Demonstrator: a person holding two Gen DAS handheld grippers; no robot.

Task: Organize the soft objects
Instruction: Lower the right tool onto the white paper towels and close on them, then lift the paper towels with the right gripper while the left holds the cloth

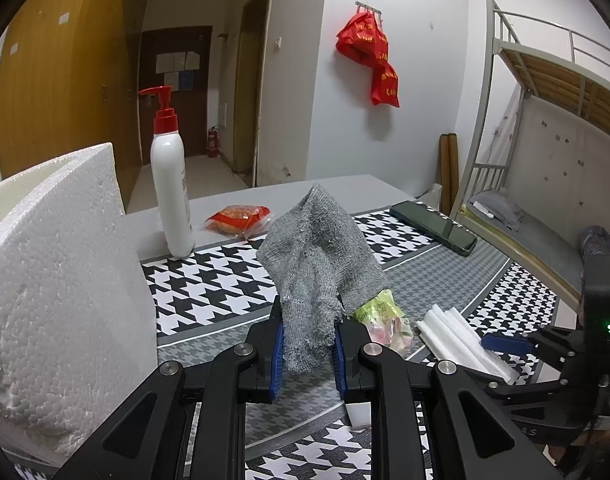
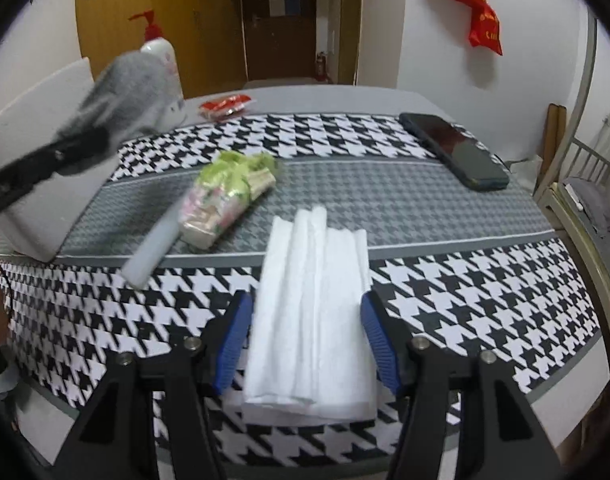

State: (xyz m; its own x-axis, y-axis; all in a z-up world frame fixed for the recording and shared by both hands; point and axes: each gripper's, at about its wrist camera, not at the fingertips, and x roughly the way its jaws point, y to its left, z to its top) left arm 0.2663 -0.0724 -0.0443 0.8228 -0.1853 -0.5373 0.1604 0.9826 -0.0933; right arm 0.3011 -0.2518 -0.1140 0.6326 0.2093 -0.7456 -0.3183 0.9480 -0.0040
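The left gripper (image 1: 307,350) holds a grey cloth (image 1: 317,264) clamped upright above the patterned mat (image 1: 209,280); the right gripper (image 2: 305,340) is nearer the folded white cloth (image 2: 313,304), which lies lengthwise straight ahead between its parted, untouching fingers; beyond lie a tissue pack (image 2: 225,200) and a phone (image 2: 457,148); foam block (image 1: 53,280) left, bunk bed (image 1: 553,92) right.

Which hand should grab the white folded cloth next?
The right one, most likely. The right gripper has its jaws open on either side of the white folded cloth, not pressing it. The left gripper is busy, shut on the grey sock.
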